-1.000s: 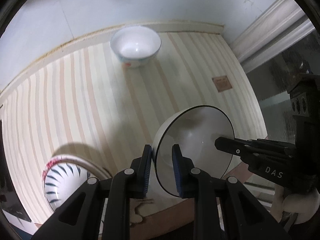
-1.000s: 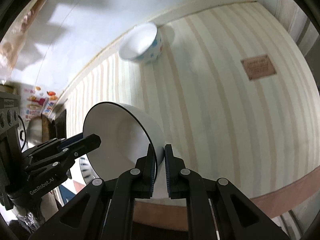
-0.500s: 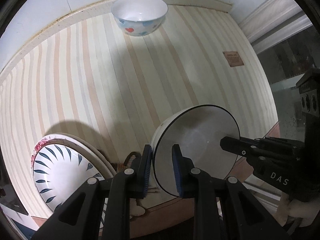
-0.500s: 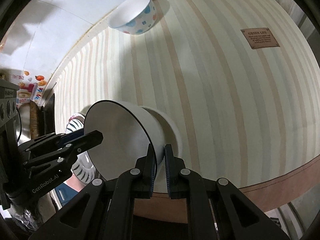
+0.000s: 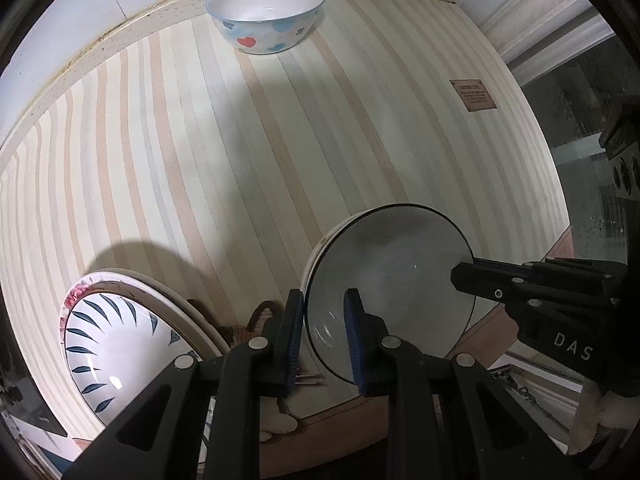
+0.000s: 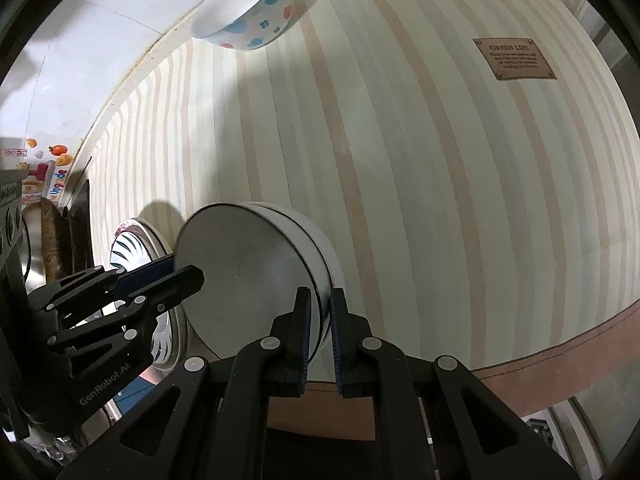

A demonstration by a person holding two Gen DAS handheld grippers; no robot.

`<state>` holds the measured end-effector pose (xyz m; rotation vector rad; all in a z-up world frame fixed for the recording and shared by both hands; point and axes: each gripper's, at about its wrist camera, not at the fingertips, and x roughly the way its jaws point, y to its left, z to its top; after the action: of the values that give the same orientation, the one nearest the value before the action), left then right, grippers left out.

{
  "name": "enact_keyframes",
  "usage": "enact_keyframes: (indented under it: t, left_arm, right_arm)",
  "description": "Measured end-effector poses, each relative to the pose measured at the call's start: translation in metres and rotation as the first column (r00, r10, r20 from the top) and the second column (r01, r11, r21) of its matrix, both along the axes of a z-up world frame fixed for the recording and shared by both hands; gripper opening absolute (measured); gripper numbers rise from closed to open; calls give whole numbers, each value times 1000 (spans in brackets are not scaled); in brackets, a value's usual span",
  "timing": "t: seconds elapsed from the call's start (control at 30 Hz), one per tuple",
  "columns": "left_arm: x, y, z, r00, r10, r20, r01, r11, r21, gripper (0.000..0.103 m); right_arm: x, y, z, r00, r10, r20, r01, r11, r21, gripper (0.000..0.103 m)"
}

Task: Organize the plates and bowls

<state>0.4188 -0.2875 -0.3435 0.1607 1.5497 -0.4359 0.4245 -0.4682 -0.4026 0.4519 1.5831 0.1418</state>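
Note:
A white bowl with a black rim [image 5: 392,280] [image 6: 248,276] is held by both grippers above the near edge of the striped table. My left gripper [image 5: 322,332] is shut on its left rim. My right gripper [image 6: 318,322] is shut on its right rim; it also shows in the left wrist view [image 5: 476,272]. The left gripper shows in the right wrist view [image 6: 176,276]. A white bowl with blue and red hearts [image 5: 266,10] [image 6: 244,12] stands at the far edge. A leaf-patterned plate on a stack [image 5: 116,344] [image 6: 132,248] sits near left.
The striped tablecloth [image 5: 240,160] has a brown label [image 5: 474,94] [image 6: 514,58] at the right. A white wall runs behind the table. Dark glass [image 5: 580,152] lies to the right. Cluttered items [image 6: 40,184] stand off the table's left end.
Both grippers have carried the black-rimmed bowl higher and nearer the table's front edge; the heart bowl and plate stack now show more fully. Both grips are unchanged.

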Motion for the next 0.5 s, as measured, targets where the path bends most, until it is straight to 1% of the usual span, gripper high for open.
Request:
enact_keyframes:
  t: [0.17,0.23,0.37,0.43,0.47,0.5]
  left_arm:
    - [0,1,1,1000,-2,-5,2,1000,-7,18]
    - [0,4,7,1000,2,-2,-2,1000,-12,18]
    - [7,14,40,999,28,39,-25,998,-63,19]
    - [19,18,62,994,61,88,-53,994,-91,20]
    - [27,19,71,991,80,107,-69,992,-101,25]
    - [41,23,80,986,109,129,-94,989,-116,29]
  right_arm:
    - [3,0,1,1000,13,-11,-13,1000,5,12]
    - [3,-1,1,1000,11,-15,-10,1000,15,12]
    - [8,-11,22,1000,-6,17,5,998,56,12]
    - [16,-19,44,997,-24,70,19,997,77,12]
    - [21,-22,53,995,-32,92,25,997,79,13]
    - [27,-26,61,993,-39,114,30,996,81,16]
